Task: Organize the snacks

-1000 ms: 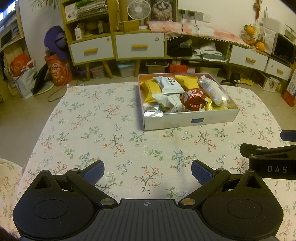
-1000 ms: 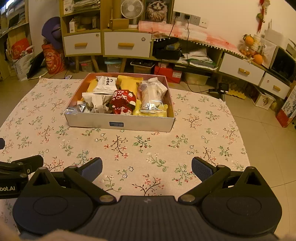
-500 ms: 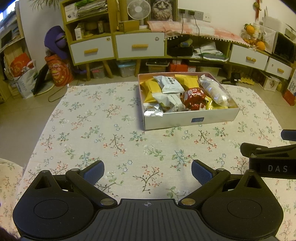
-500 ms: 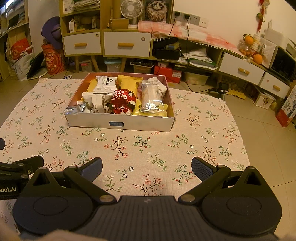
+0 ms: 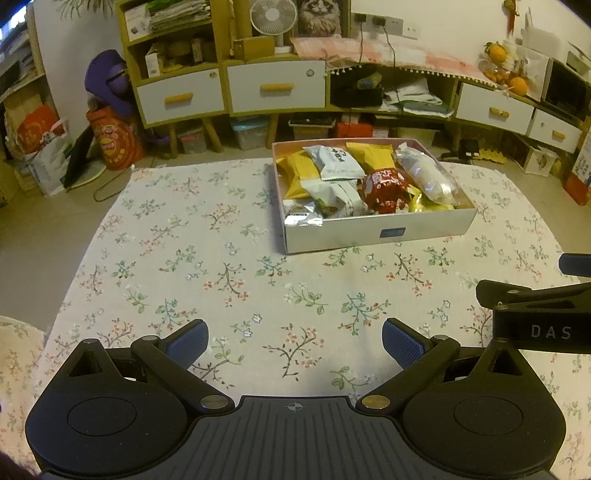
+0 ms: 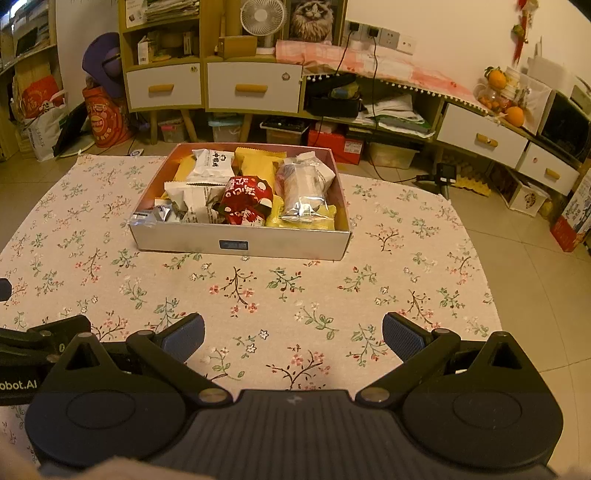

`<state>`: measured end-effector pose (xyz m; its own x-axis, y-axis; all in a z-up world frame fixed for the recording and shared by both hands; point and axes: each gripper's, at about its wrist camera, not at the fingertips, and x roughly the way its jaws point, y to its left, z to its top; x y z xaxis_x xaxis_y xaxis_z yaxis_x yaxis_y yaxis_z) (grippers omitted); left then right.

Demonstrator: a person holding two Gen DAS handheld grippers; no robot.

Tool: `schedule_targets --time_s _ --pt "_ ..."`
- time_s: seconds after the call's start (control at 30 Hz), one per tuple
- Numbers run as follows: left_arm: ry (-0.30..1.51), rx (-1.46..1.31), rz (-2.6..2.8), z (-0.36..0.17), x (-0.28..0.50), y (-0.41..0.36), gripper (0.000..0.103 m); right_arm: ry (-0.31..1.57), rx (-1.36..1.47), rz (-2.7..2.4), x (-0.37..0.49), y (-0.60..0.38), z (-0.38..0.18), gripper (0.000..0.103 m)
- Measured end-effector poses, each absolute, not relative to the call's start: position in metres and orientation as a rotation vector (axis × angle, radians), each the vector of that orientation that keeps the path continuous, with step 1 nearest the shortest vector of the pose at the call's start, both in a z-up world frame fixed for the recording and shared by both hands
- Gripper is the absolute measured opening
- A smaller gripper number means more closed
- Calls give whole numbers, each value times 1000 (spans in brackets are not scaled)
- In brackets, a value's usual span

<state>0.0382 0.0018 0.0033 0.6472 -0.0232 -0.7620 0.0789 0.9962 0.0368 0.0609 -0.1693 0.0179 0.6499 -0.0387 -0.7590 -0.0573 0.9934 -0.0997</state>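
A shallow white box (image 5: 380, 232) (image 6: 240, 242) stands on the floral tablecloth, filled with several snack packets: yellow ones (image 5: 371, 157), white ones (image 6: 213, 164), a red one (image 5: 386, 190) (image 6: 245, 199) and a clear bag (image 5: 428, 173) (image 6: 304, 184). A silver packet (image 5: 301, 216) hangs over the box's near left corner. My left gripper (image 5: 294, 341) is open and empty above the cloth, well short of the box. My right gripper (image 6: 293, 336) is open and empty too, at about the same distance. Each gripper shows at the edge of the other's view.
The floral tablecloth (image 5: 221, 280) covers a low table. Behind it stand cabinets with white drawers (image 6: 253, 86), a fan (image 6: 263, 16), bags on the floor at the left (image 5: 114, 136) and oranges (image 6: 513, 114) at the right.
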Motion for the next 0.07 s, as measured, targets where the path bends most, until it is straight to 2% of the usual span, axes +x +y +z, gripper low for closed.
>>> schedule_targets --time_s 0.07 --pt "864 74 -62 3 38 1 101 870 -114 9 60 -169 15 103"
